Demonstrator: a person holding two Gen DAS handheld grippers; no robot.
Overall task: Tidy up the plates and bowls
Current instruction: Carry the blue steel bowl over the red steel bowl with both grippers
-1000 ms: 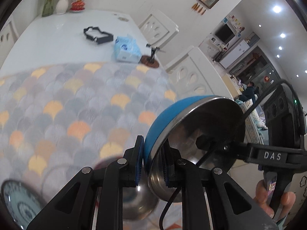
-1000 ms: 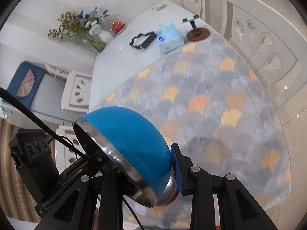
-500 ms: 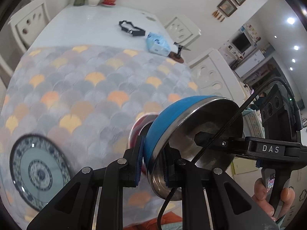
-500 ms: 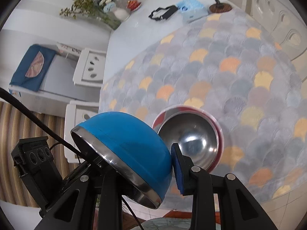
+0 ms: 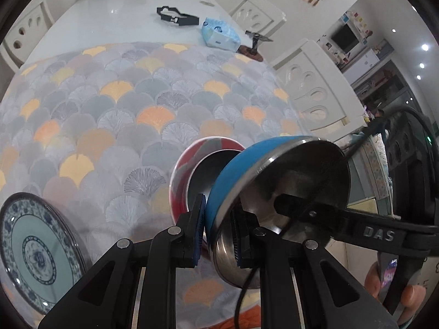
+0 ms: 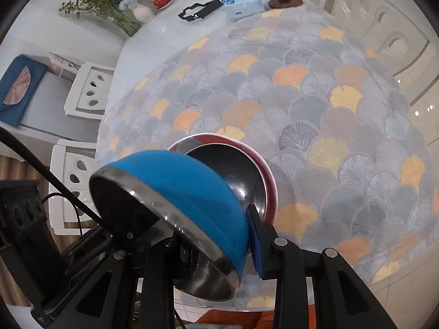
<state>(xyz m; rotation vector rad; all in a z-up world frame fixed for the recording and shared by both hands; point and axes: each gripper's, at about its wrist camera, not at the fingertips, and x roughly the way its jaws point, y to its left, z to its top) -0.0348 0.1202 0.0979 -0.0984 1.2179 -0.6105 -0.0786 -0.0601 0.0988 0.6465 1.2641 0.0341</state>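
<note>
A blue bowl point(image 5: 236, 175) with a steel inside is held tilted above the table, gripped on opposite rims by both grippers. My left gripper point(image 5: 219, 233) is shut on its rim. My right gripper point(image 6: 222, 244) is shut on the same blue bowl point(image 6: 175, 186). Under and just beyond it a red bowl point(image 5: 189, 164) with a steel inside sits upright on the patterned mat; it also shows in the right wrist view point(image 6: 263, 175). A blue-and-white plate point(image 5: 35, 252) lies at the mat's near left.
The fan-patterned mat point(image 5: 109, 104) covers the near half of the white table. A tissue pack point(image 5: 219, 34), a black frame point(image 5: 175, 17) and a small stand point(image 5: 255, 46) lie beyond it. White chairs point(image 5: 310, 87) stand on both sides. A flower vase point(image 6: 140, 11) is at the far end.
Both grippers with the blue bowl have come down closer over the red bowl. The red bowl now sits directly behind the blue one and looks larger.
</note>
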